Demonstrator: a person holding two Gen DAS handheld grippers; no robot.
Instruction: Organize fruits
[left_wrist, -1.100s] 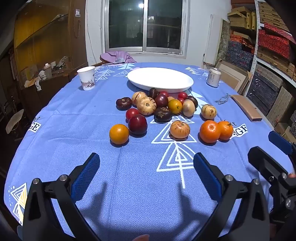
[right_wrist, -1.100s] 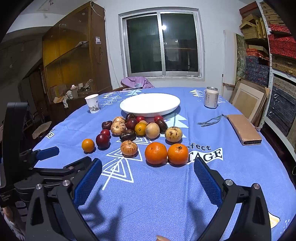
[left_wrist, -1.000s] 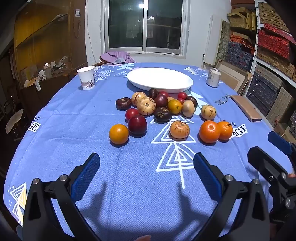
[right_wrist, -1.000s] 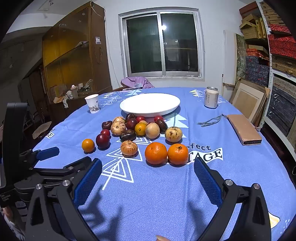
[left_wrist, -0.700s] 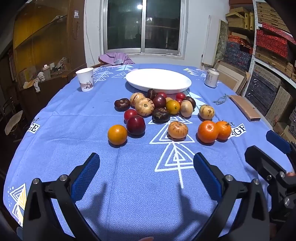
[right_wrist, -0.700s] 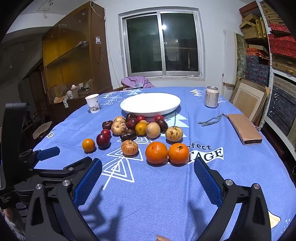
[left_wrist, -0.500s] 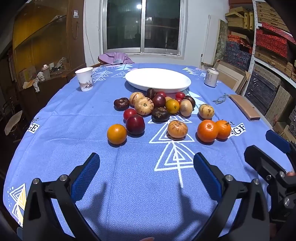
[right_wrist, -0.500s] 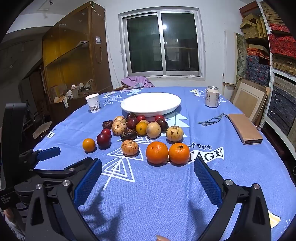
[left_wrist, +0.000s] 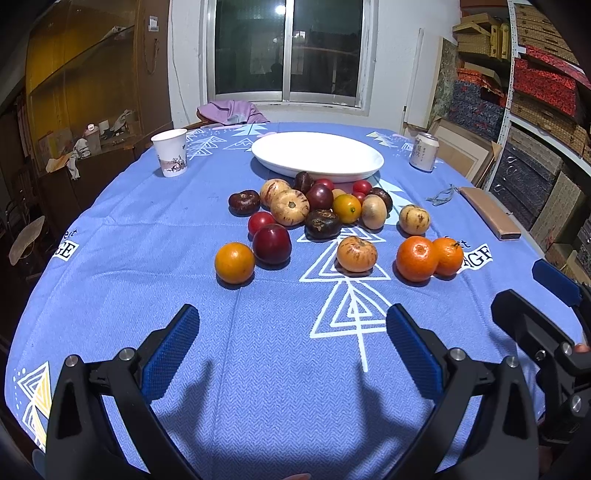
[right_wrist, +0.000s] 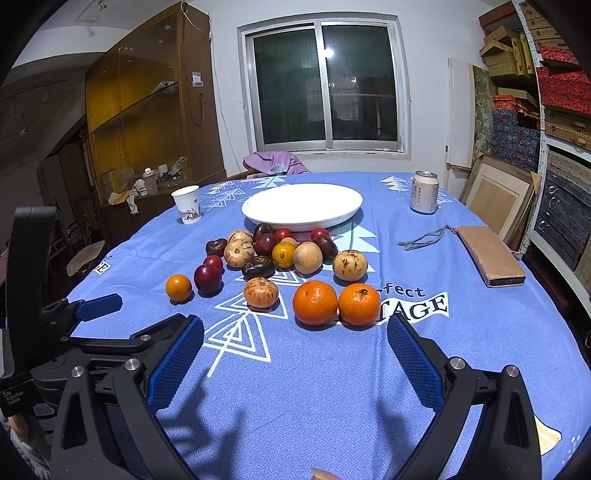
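Observation:
Several fruits lie in a loose heap on the blue tablecloth in front of an empty white plate (left_wrist: 317, 155). Nearest in the left wrist view are a small orange (left_wrist: 235, 262), a dark red plum (left_wrist: 272, 244), a striped orange-brown fruit (left_wrist: 357, 253) and two tangerines (left_wrist: 416, 258). The plate (right_wrist: 302, 205) and the tangerines (right_wrist: 315, 302) also show in the right wrist view. My left gripper (left_wrist: 291, 339) is open and empty above bare cloth, short of the fruits. My right gripper (right_wrist: 295, 350) is open and empty, just short of the tangerines.
A paper cup (left_wrist: 170, 157) stands at the back left. A drink can (right_wrist: 424, 191) stands at the back right. A tan wallet (right_wrist: 491, 255) with a cord lies at the right. Shelves with boxes line the right wall. A cabinet stands at the left.
Both grippers have drifted slightly; the fruits sit a touch lower-left in the left view and lower-right in the right view. Both stay open and empty.

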